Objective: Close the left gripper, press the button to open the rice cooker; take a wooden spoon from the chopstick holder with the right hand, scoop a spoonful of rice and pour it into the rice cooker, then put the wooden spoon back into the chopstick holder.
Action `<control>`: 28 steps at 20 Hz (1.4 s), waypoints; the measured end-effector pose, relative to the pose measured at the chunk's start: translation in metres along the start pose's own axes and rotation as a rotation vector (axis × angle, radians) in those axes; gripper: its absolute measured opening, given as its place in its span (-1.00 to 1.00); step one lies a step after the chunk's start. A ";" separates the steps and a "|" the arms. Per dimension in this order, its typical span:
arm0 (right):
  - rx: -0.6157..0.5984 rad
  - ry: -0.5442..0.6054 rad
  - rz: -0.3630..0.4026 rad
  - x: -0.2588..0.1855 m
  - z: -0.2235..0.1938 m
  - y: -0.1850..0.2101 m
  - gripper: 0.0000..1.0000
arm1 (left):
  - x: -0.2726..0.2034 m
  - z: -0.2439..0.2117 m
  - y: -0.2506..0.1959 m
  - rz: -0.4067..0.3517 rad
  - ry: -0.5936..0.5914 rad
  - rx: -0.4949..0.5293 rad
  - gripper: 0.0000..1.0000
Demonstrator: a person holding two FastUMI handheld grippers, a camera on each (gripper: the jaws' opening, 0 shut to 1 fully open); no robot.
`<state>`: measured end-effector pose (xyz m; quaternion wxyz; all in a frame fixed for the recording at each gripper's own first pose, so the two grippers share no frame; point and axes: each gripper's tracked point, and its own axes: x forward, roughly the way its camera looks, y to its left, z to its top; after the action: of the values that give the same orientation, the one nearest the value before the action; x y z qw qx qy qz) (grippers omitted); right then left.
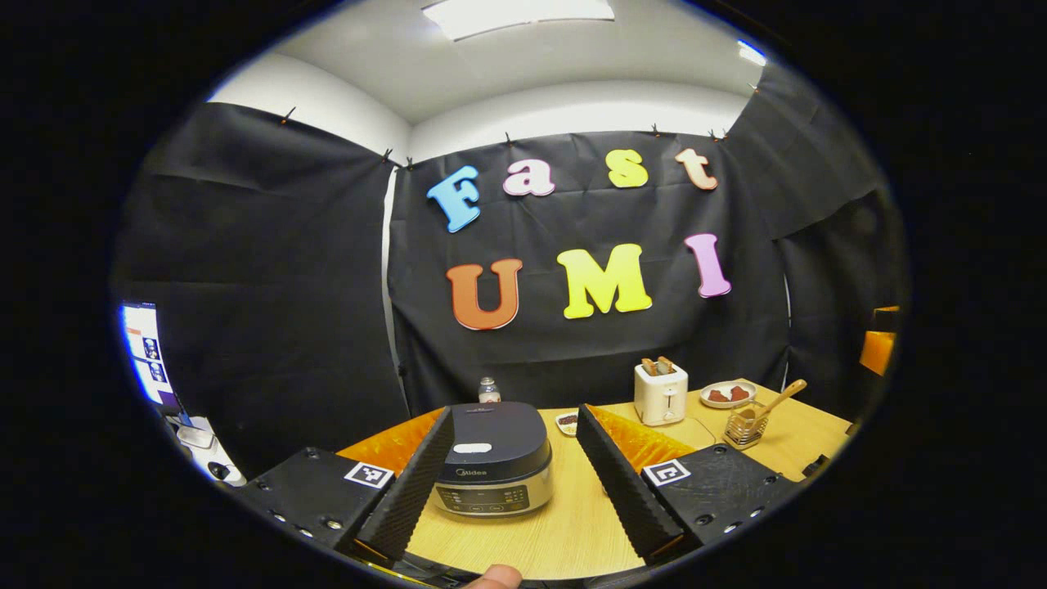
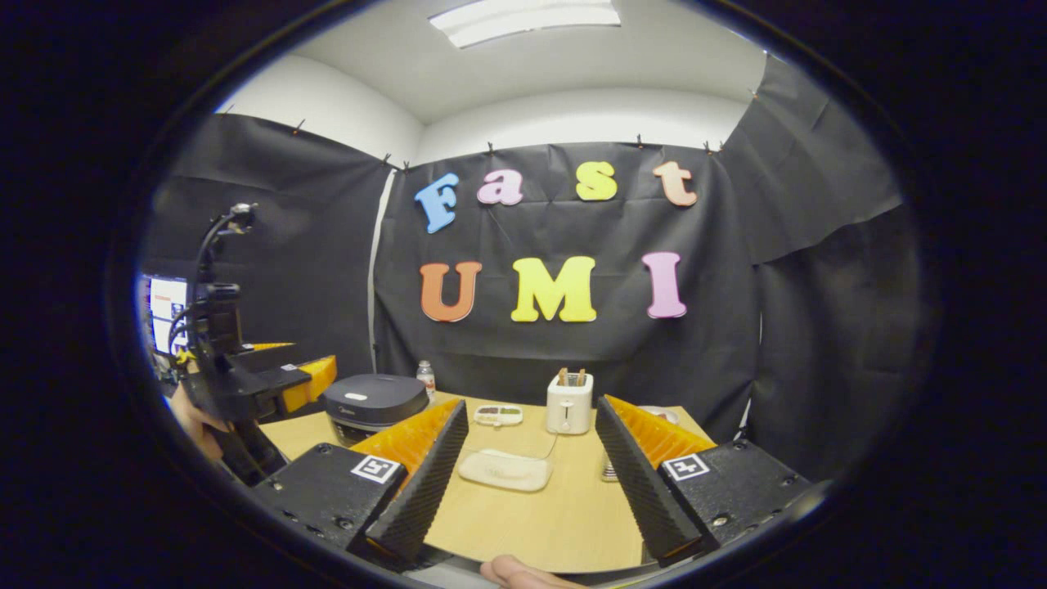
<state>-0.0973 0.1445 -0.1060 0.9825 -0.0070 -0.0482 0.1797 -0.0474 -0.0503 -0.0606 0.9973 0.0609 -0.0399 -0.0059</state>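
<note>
Two hand-held grippers are up over the desk [image 1: 572,523], and both have their fingers spread wide with nothing between them. From the left gripper view, the left hand-held gripper [image 1: 514,483] hangs right in front of the rice cooker [image 1: 493,458], which sits lid down on the wood, framed between the two fingers without touching either. A pale oblong button [image 1: 472,447] shows on the dark lid, untouched. Behind the cooker stands a small bottle [image 1: 489,390] against the booth cloth, and just to its right a little dish [image 1: 567,422] with something dark in it.

Over on the far right of that view, the chopstick holder [image 1: 744,429] stands upright on the desk with the wooden spoon [image 1: 781,398] in it, handle down and bowl leaning out to the upper right. A white toaster [image 1: 661,393] with slices in its slots sits beside it, and a plate [image 1: 728,394] of brownish pieces lies just behind.

Switch to the right gripper view: the right hand-held gripper [image 2: 530,474] hovers above a pale shallow tray [image 2: 505,470] in the middle of the desk, possibly holding the rice, though the picture is too soft to be sure. The other gripper shows at far left near the cooker, a hand [image 2: 192,421] gripping it.
</note>
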 end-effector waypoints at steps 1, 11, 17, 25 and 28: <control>0.002 -0.006 -0.006 -0.001 0.003 -0.002 1.00 | -0.008 0.006 -0.003 -0.012 -0.013 -0.002 0.90; 0.009 -0.040 -0.060 -0.008 0.017 -0.022 1.00 | -0.071 0.032 -0.025 -0.076 -0.108 0.004 0.91; 0.008 -0.026 -0.081 -0.007 0.006 -0.030 1.00 | -0.082 0.016 -0.025 -0.061 -0.101 -0.020 0.91; 0.026 0.029 -0.111 -0.001 -0.015 -0.047 1.00 | -0.085 0.017 -0.036 -0.096 -0.107 -0.009 0.91; 0.015 0.019 -0.107 -0.003 -0.011 -0.044 0.90 | -0.084 0.016 -0.035 -0.096 -0.104 -0.009 0.91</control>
<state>-0.0830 0.1022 -0.1162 0.9911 0.0014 -0.0378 0.1274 -0.1323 -0.0858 -0.0557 0.9928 0.0578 -0.0885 -0.0571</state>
